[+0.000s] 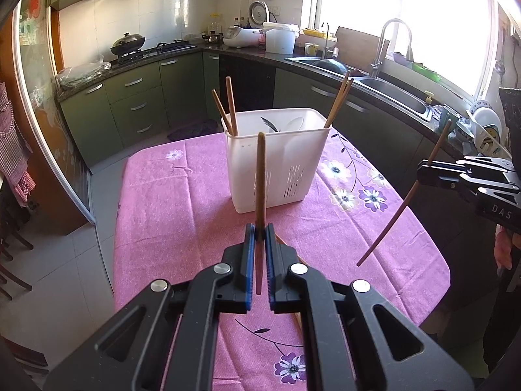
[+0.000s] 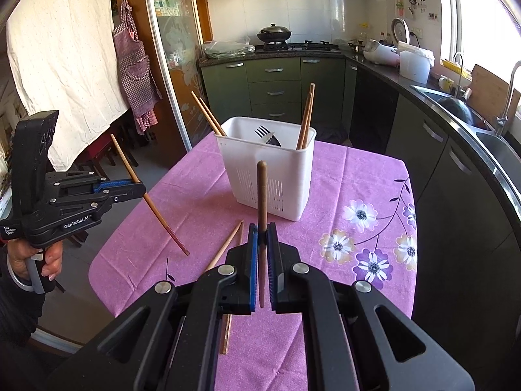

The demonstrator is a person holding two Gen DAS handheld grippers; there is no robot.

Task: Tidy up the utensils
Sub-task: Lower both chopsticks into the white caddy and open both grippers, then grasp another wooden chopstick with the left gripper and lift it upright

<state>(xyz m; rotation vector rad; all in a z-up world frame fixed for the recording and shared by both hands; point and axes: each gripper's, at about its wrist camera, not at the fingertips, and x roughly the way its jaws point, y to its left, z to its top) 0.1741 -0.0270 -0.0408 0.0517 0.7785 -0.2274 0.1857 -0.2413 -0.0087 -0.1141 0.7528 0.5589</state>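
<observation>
On the pink floral worktop [image 1: 169,195], seen from the left wrist, stands a white caddy [image 1: 276,163] with two chopsticks leaning in its left corner [image 1: 228,107], a pair in its right corner [image 1: 340,101], and a dark utensil between them. The left gripper [image 1: 260,231] has its fingers pinching one chopstick [image 1: 260,176], held nearly upright above the cloth, short of the caddy. At the right edge of this view the right gripper [image 1: 426,172] carries its own chopstick [image 1: 407,202] slanting down over the worktop's edge. From the right wrist, the right gripper [image 2: 263,231] shows blue fingers pressed onto a darker chopstick [image 2: 262,195], also upright and in front of the caddy [image 2: 263,166], where a fork [image 2: 265,135] lies among the sticks. The left gripper [image 2: 136,185], in a person's hand [image 2: 32,260] at the left, grips its chopstick [image 2: 149,195] at a slant, tip low above the cloth. Two loose chopsticks [image 2: 228,244] lie flat on the worktop near the right gripper, partly hidden under it. Judging by this, the job looks about halfway done: four sticks and a fork are housed, two are in hand and not yet dropped in, and at least two more wait on the cloth to be picked up.
</observation>
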